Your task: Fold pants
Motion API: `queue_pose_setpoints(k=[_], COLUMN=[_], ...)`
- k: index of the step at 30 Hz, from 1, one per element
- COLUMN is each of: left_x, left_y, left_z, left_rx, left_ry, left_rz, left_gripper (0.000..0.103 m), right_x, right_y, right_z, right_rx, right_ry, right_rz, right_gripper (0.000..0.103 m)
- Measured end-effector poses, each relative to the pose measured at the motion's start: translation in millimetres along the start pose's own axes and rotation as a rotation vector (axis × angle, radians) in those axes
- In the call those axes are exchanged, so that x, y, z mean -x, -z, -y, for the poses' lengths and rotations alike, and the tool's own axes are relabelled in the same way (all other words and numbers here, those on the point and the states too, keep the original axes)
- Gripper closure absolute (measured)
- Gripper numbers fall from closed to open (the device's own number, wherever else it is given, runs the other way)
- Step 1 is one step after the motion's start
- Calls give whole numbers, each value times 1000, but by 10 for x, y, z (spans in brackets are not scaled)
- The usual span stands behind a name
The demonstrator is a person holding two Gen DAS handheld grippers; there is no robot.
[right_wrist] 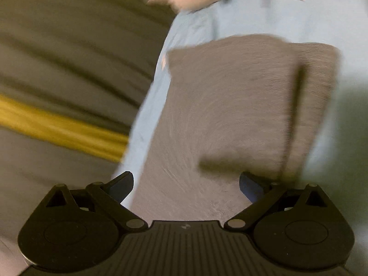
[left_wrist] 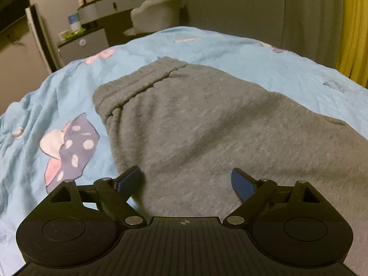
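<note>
The grey pants (left_wrist: 195,119) lay flat on the blue bedsheet (left_wrist: 57,101), apparently between folds, both the left claw (left_wrist: 186,181) and the right claw (right_wrist: 186,184) spread wide and empty above them, so the next move needed a fresh grip on an edge.

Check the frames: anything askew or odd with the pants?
Nothing stands out. The grey pants lie flat on the blue bedsheet, waistband at the far end, only mild wrinkles. The right wrist view is motion-blurred, so fine detail there can't be checked.
</note>
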State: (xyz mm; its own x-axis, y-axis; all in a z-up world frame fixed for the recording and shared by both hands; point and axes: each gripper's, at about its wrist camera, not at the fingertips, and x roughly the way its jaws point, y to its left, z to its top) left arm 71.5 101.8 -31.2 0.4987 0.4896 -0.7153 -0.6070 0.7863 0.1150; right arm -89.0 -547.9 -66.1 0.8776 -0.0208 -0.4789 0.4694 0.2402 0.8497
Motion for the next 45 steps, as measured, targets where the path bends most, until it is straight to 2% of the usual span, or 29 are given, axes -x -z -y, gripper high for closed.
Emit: queue_pose_setpoints(k=[1,2,3,4,5,6,8,10,12,14,16,20,24,26,27,28,30,33,34,35,36,37,39,40,41,43,45], left_x=[13,21,23,13,-5,-36,-119,-143,-117,-92,-75,-61,-48,-50,-60,-63,-67,-73,-74,-75,-74,-77,-84,-85,-85,-88,-97], left_y=[3,4,5,3,3,2,17,29,28,37,52,66,74,72,69,67,66,67,66,65,67,69,73,73,73,72,71], left_z=[-7,-24,-42,-70,-101,-144,-288,-414,-425,-393,-380,-385,-371,-369,-371,-370,-374,-385,-389,-391,-392,-391,-387,-387,-389,-399,-400], left_rx=[8,22,38,56,82,115,236,333,338,316,307,315,307,305,304,303,305,311,313,314,315,314,314,313,313,317,318], left_ry=[1,1,-4,-7,-14,-17,18,42,35,28,24,23,19,16,15,14,16,20,21,22,22,22,21,22,23,24,23], left_rz=[-2,-5,-10,-20,-39,-64,-132,-147,-143,-146,-144,-146,-147,-148,-149,-150,-150,-152,-153,-153,-154,-154,-155,-155,-156,-158,-160], left_gripper=[10,9,9,8,7,7,6,6,6,6,6,6,6,6,6,6,6,6,6,6,6,6,5,5,4,4,3], right_x=[137,260,361,487,579,644,740,765,750,723,655,395,265,230,226,234,321,472,519,546,576,553,415,401,440,537,575], right_y=[-59,-104,-136,-178,-210,-238,-270,-273,-265,-268,-261,-318,-388,-422,-435,-444,-436,-388,-374,-361,-343,-337,-349,-346,-341,-363,-388], right_z=[60,84,95,115,158,220,393,460,425,368,298,357,438,433,422,396,270,123,111,103,100,114,193,258,308,340,342], right_rx=[-3,18,46,80,88,70,-16,-53,-54,-53,-54,-130,-188,-187,-177,-156,-83,-37,-29,-5,43,91,109,86,47,3,10], right_ry=[13,70,143,252,302,292,196,156,123,48,11,-1,-23,17,29,34,29,-82,-86,-58,10,92,236,262,231,225,215], right_rz=[58,120,175,238,269,273,243,222,207,191,173,112,140,144,150,154,188,213,225,244,259,250,194,191,209,240,224], right_gripper=[10,10,17,27,32,37,40,54,64,66,65,65,66,67,81,98,98,98,98,98,98,98,97,99,98,91,87])
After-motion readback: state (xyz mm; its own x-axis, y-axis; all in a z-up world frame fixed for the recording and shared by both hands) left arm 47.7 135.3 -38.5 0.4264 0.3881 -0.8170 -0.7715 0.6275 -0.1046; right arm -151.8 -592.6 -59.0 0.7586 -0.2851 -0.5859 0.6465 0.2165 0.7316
